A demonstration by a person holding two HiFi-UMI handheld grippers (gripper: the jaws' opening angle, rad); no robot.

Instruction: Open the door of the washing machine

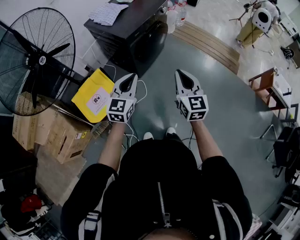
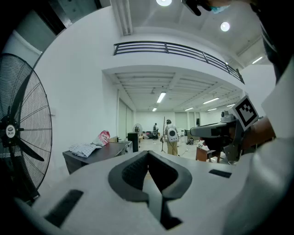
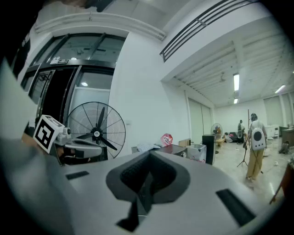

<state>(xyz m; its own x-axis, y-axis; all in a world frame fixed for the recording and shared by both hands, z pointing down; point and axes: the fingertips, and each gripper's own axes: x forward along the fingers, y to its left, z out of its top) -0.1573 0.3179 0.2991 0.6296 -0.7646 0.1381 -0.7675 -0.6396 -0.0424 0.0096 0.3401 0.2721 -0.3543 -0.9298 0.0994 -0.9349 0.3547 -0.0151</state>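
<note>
A dark boxy unit (image 1: 125, 28) with a rounded black front (image 1: 149, 43) stands ahead on the floor, with a checked cloth (image 1: 108, 12) on its top; whether it is the washing machine I cannot tell. In the left gripper view it looks like a dark desk (image 2: 95, 155). My left gripper (image 1: 130, 78) and right gripper (image 1: 183, 74) are held side by side at waist height, pointing forward, short of that unit. Both are shut with nothing between the jaws: the left fingertips (image 2: 148, 153) meet, as do the right fingertips (image 3: 149, 155). No door handle shows.
A large black floor fan (image 1: 33, 61) stands at the left. A yellow bag (image 1: 93, 93) and cardboard boxes (image 1: 58, 133) lie beside it. White cables (image 1: 132, 136) trail by my feet. A wooden ramp (image 1: 211, 44) and small table (image 1: 269, 86) are at the right. A person (image 3: 254, 147) stands far off.
</note>
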